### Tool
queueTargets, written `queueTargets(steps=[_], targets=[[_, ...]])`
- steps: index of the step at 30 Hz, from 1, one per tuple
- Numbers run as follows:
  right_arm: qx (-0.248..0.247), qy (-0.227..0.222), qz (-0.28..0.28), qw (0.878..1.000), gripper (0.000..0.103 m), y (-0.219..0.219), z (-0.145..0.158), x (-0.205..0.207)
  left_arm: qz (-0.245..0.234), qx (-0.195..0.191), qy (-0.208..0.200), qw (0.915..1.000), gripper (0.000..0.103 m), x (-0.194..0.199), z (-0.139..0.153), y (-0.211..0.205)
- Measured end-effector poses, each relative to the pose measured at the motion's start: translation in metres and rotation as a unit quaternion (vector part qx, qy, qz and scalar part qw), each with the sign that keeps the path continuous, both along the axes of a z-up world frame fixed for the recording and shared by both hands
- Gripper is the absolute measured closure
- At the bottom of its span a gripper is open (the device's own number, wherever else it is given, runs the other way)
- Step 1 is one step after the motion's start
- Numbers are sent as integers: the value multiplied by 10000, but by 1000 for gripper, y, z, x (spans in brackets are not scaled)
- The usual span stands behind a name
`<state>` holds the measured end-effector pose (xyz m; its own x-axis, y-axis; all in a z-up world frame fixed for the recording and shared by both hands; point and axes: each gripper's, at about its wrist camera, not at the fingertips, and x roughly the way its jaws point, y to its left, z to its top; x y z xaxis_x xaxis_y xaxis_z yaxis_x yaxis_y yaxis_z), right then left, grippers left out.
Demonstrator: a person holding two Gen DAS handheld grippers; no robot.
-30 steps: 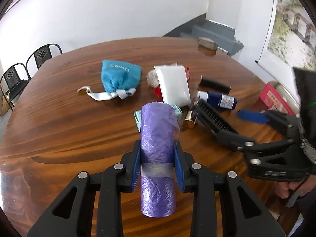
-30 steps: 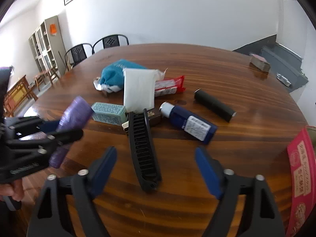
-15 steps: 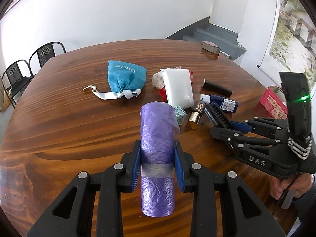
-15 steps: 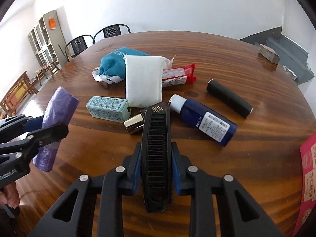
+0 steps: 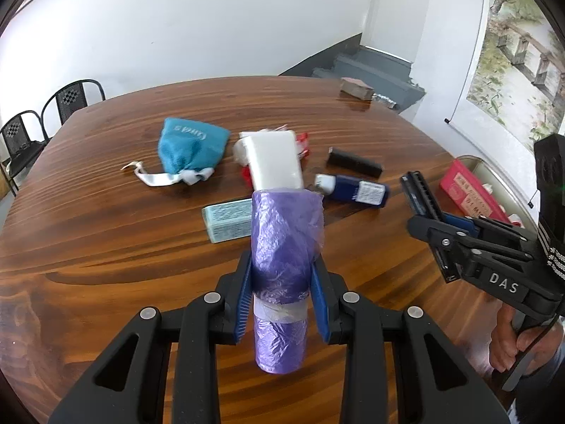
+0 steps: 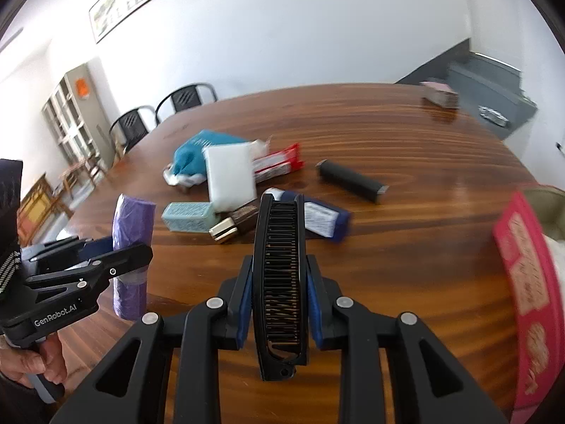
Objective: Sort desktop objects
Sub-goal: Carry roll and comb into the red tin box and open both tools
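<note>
Two things are now lifted: my left tongs stay clamped on the purple roll, and my right tongs have closed on the comb, raising it off the tabletop, probably toward the red box at right.

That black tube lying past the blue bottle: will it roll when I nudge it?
Probably. The black tube looks round-bodied and lies flat on the glossy table, so a sideways nudge could roll it. It looks rigid, so the fingers should grip it without crushing.
</note>
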<state>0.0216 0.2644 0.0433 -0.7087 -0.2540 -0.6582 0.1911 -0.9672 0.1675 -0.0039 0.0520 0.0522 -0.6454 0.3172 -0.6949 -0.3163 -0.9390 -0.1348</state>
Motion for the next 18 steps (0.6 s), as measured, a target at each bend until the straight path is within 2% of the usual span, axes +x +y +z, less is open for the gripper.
queueTargets(steps=[8, 18], targets=[[-213, 506, -703, 9960, 74, 59, 24, 35, -225, 116, 136, 9996, 70, 5, 12, 40], [-371, 973, -1623, 9812, 74, 145, 41, 76, -830, 179, 444, 9954, 70, 17, 39, 113]])
